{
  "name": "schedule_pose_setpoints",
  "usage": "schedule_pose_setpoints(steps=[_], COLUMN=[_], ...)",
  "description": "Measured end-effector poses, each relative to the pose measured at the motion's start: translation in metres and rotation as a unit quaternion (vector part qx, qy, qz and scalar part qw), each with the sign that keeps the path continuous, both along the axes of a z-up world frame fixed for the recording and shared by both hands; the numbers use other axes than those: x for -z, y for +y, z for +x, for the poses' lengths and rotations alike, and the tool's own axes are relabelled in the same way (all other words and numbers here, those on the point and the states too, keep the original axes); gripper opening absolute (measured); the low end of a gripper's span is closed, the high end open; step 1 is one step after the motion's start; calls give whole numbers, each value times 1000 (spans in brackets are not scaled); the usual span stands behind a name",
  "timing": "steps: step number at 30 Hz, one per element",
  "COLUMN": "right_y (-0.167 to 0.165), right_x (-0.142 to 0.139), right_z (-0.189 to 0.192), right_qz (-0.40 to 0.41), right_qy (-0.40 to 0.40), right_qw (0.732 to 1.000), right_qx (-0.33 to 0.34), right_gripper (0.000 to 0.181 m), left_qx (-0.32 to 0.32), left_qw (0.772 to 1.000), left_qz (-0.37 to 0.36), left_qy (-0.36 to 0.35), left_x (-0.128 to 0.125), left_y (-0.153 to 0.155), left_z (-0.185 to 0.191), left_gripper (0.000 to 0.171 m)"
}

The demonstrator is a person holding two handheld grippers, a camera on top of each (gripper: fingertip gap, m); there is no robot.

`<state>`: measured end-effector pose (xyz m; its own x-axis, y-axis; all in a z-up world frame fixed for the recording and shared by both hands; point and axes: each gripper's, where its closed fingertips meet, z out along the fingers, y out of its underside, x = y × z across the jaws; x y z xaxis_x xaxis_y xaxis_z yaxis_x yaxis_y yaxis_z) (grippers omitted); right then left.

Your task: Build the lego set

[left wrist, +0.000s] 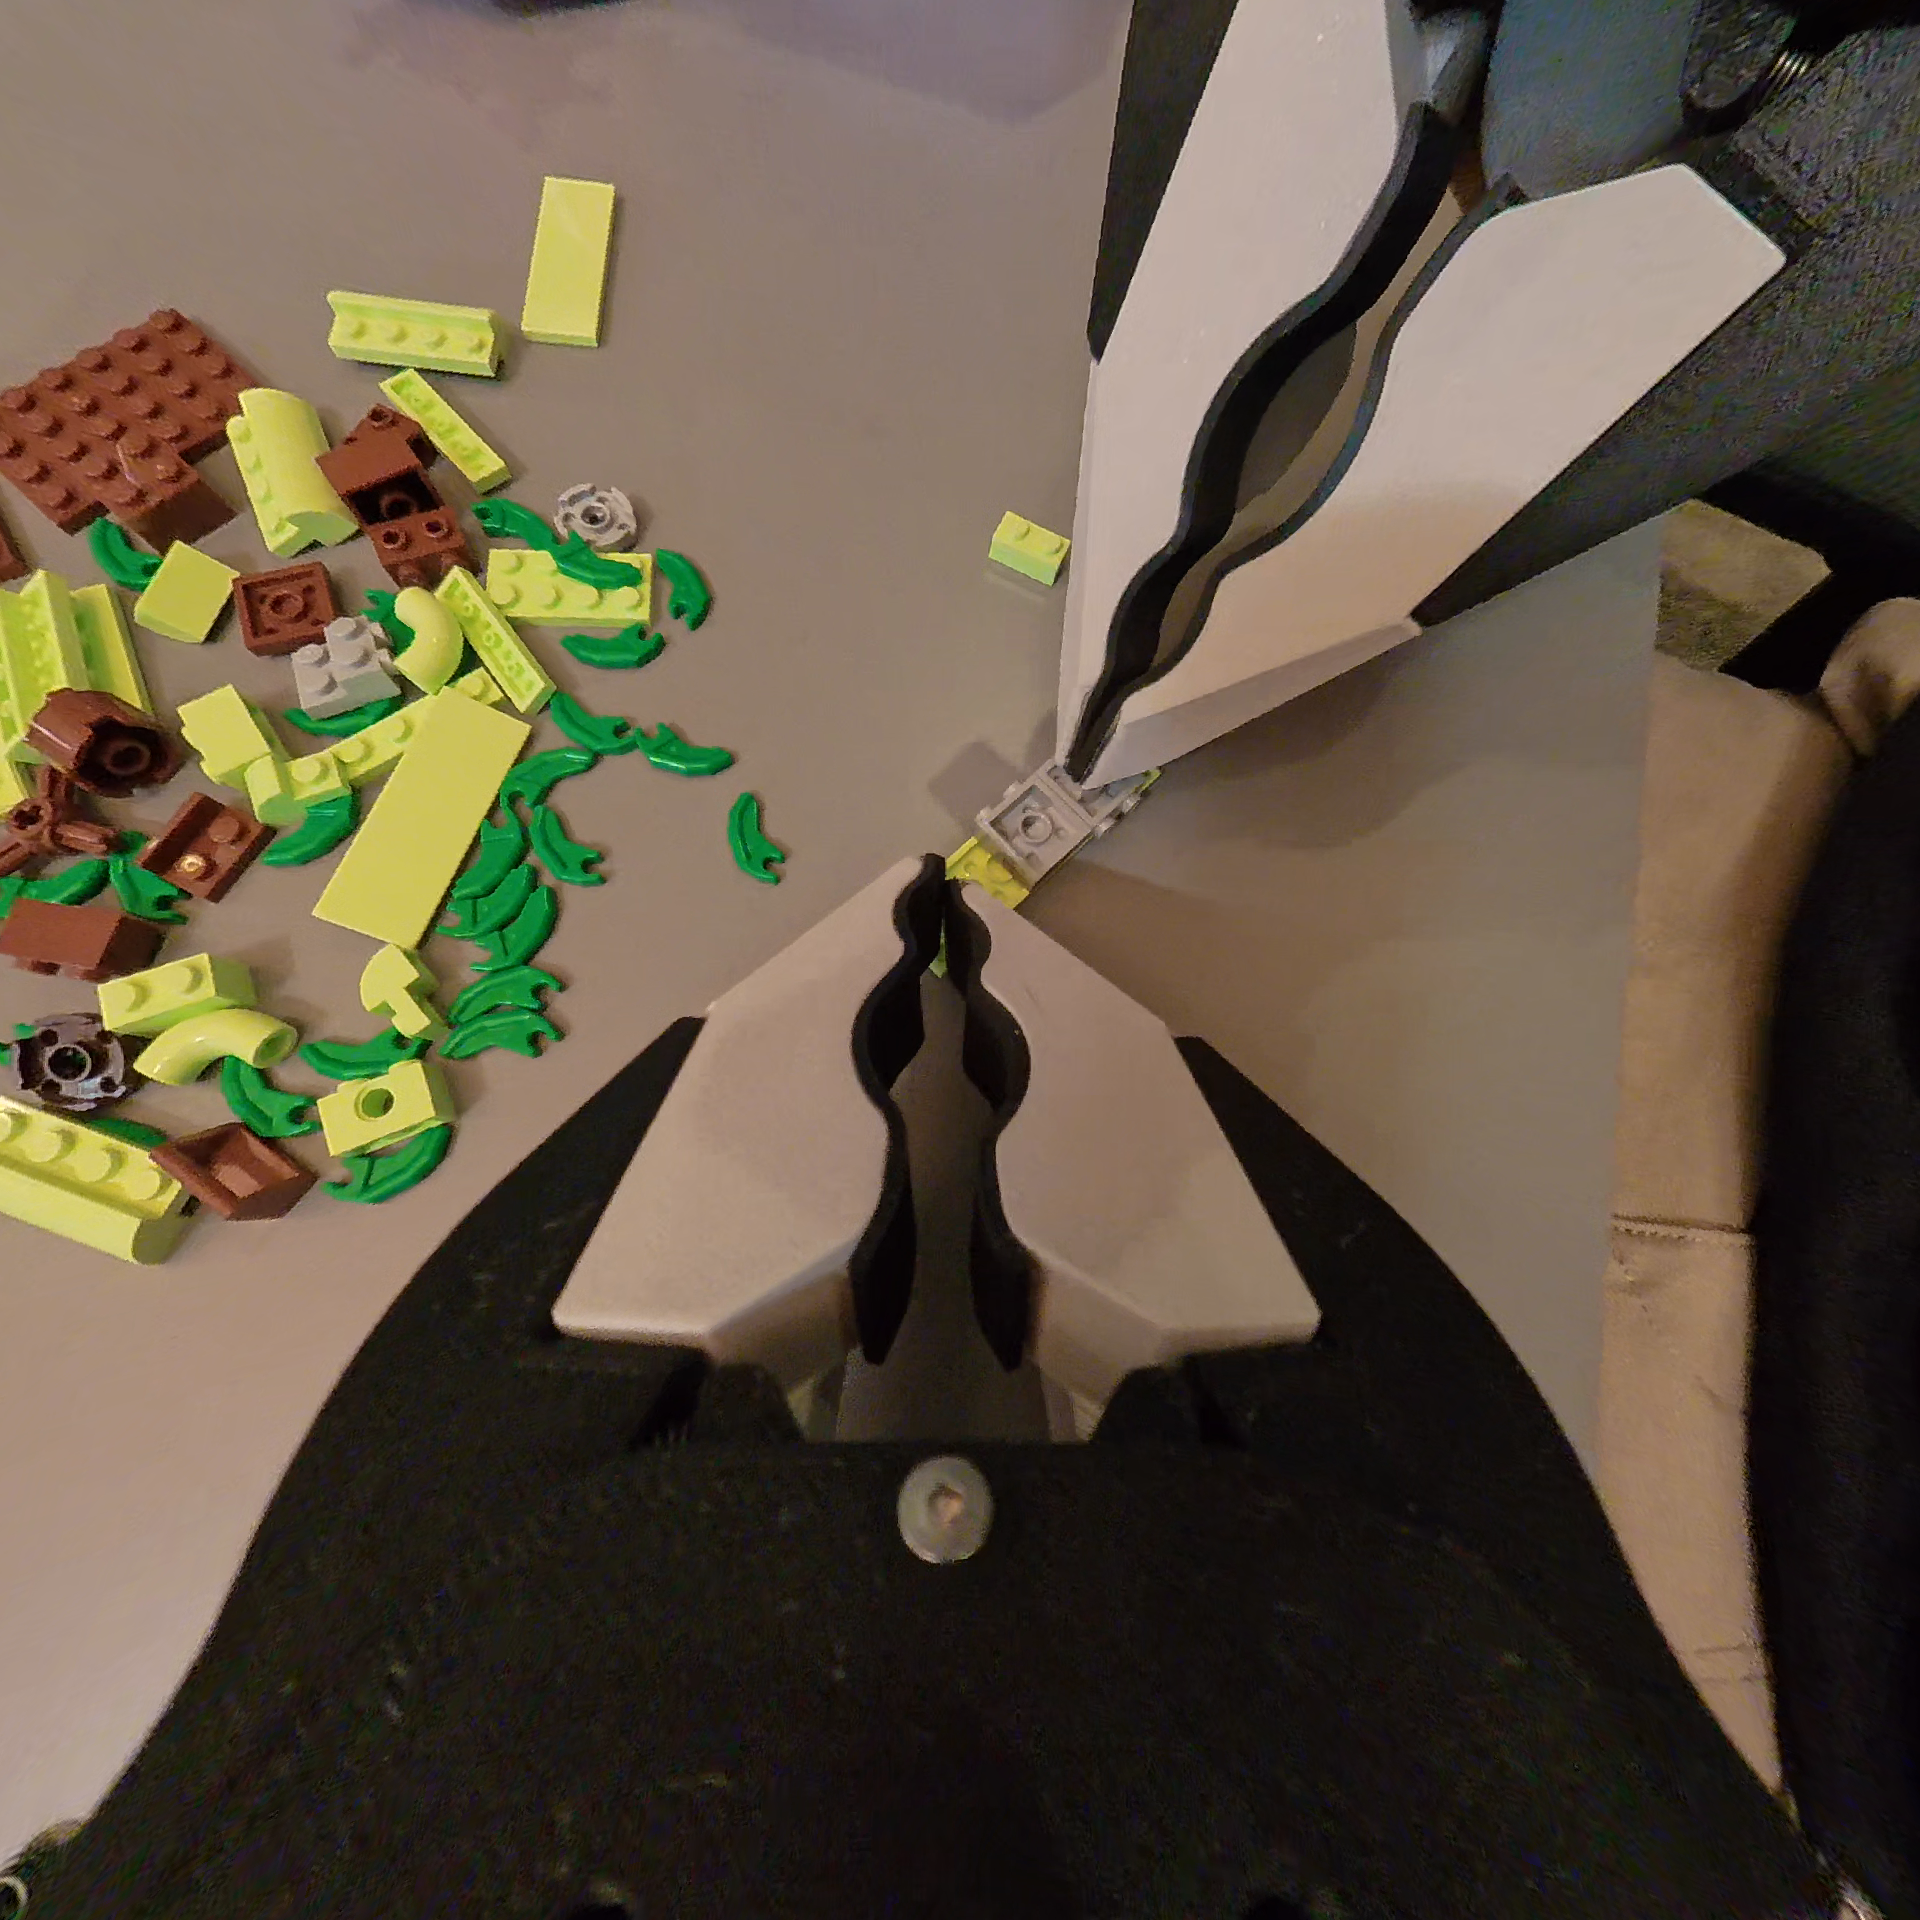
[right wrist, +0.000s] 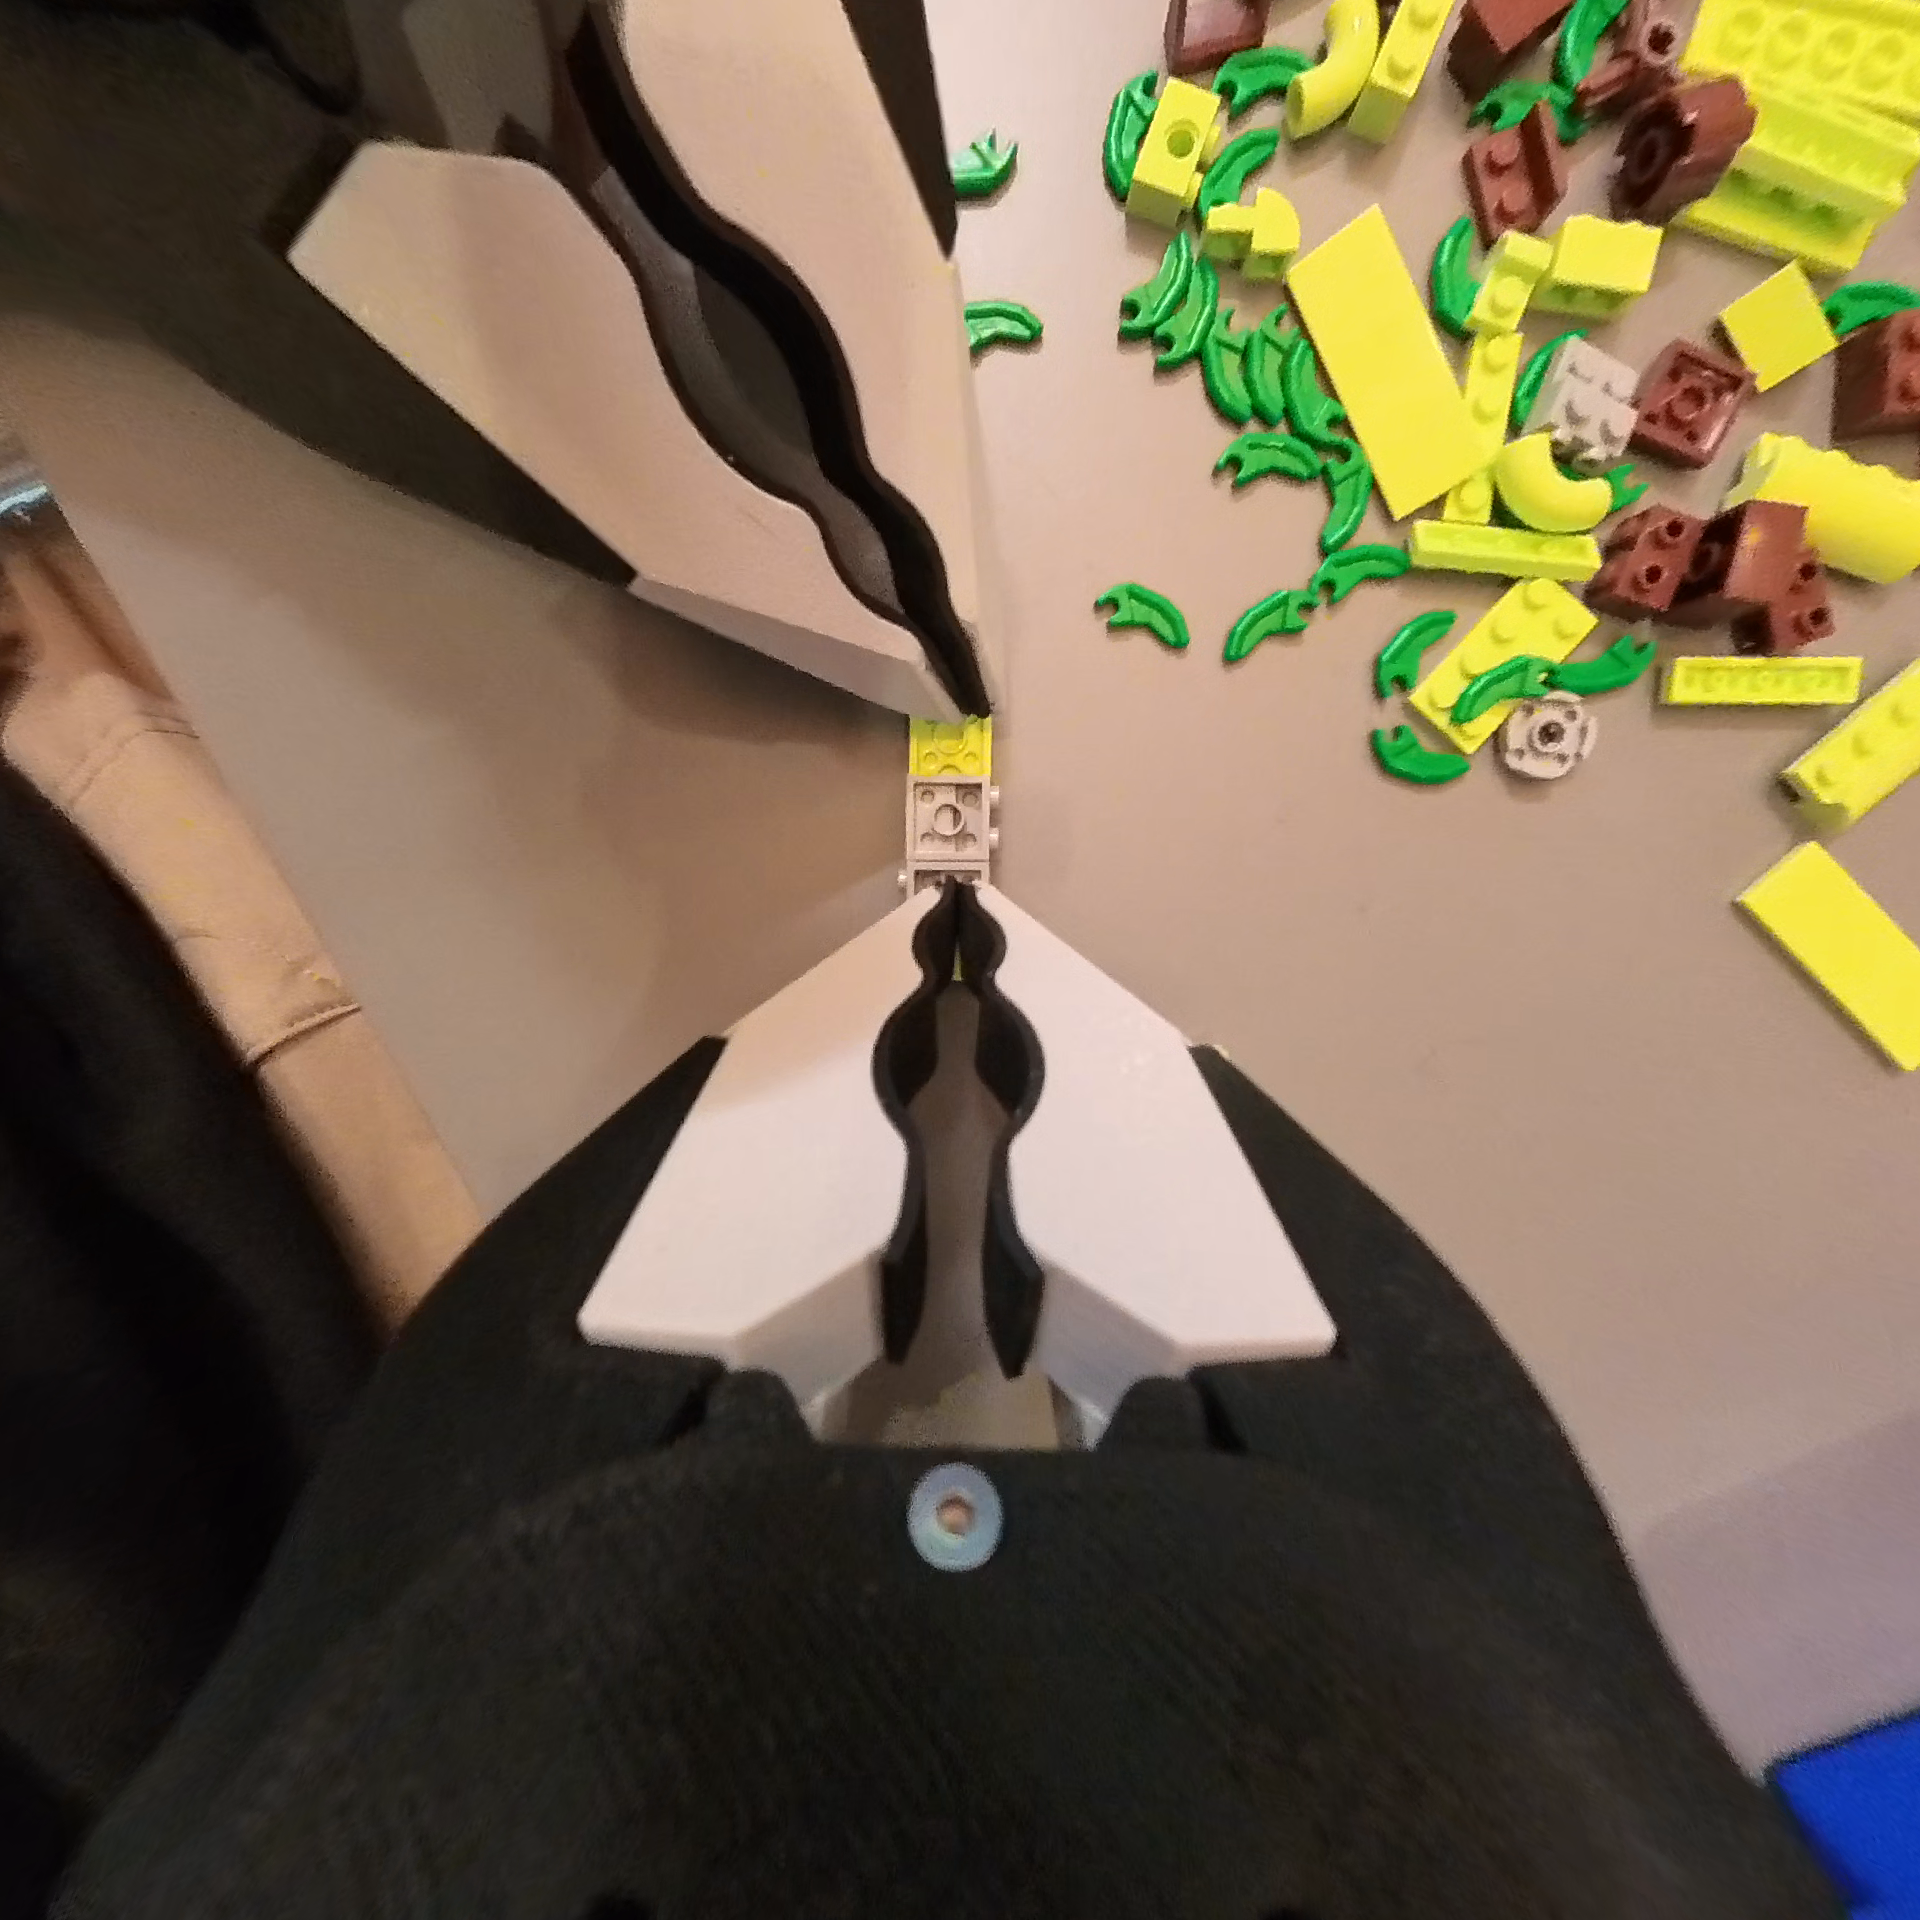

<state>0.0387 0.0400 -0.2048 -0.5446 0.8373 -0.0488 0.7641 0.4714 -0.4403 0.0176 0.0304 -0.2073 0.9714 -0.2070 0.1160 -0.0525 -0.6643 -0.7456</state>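
Observation:
A small assembly, a grey studded piece [left wrist: 1034,826] sitting on a lime-green plate [left wrist: 992,876], is held between both grippers over the grey table [left wrist: 831,416]. My left gripper [left wrist: 943,883] is shut on the lime end. My right gripper [left wrist: 1081,764] comes in from the upper right and is shut on the grey end. In the right wrist view, my right gripper [right wrist: 956,902] pinches the grey piece [right wrist: 951,821], and the left gripper [right wrist: 971,701] holds the lime plate [right wrist: 948,746] from above. The assembly's underside is hidden.
A pile of loose lime, brown, grey and dark green leaf pieces [left wrist: 343,727] lies to the left, and shows at the upper right in the right wrist view [right wrist: 1558,364]. One small lime brick [left wrist: 1029,548] lies apart. A person's beige trousers [left wrist: 1714,1039] border the table edge. A blue object [right wrist: 1849,1787] is at the corner. Less than 4 cm separates the two grippers' tips.

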Motion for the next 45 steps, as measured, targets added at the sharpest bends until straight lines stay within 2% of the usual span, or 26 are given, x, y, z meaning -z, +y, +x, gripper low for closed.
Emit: schedule_pose_setpoints(steps=[7, 11, 13, 17, 21, 23, 25, 28, 31, 33, 36, 40, 45], right_y=[0, 0, -1, 16, 31, 29, 28, 33, 45, 55, 66, 77, 90], right_x=[1, 0, -10, -65, -82, -79, -72, -61, -57, -59, -66, -73, -74], right_z=[0, -1, -9, -29, -26, -21, -16, -12, -14, -19, -28, -34, -28], right_qz=[5, 23, 20, -38, -82, -105, -118, -109, -88, -82, -106, -167, -192], right_qy=[-41, -31, 19, 153, 198, 211, 225, 257, 297, 325, 358, 383, 396], right_qw=[999, 999, 1000, 986, 974, 969, 965, 958, 948, 940, 923, 901, 888], right_qx=[11, 4, -4, 49, 72, 72, 69, 65, 65, 72, 89, 113, 134], right_gripper=[0, 0, 0, 0, 0, 0, 0, 0, 0, 0, 0, 0, 0], left_qx=[11, 11, -4, -48, -92, -119, -178, -284, -361, -396, -420, -430, -413], left_qw=[1000, 1000, 999, 994, 989, 984, 971, 939, 911, 895, 884, 883, 893], left_qz=[-1, 20, 51, 88, 112, 134, 158, 192, 200, 202, 205, 183, 171], left_qy=[12, 18, 10, -37, -8, -4, 12, 7, -10, -9, 21, 43, 47], left_x=[1, -5, -15, -29, -39, -52, -66, -80, -75, -74, -79, -69, -56], left_y=[1, 0, 0, 0, -6, -14, -34, -83, -129, -147, -156, -155, -140], left_z=[4, 4, 0, -16, -43, -64, -105, -171, -209, -218, -219, -217, -214], left_gripper=[0, 0, 0, 0, 0, 0, 0, 0, 0, 0, 0, 0, 0])
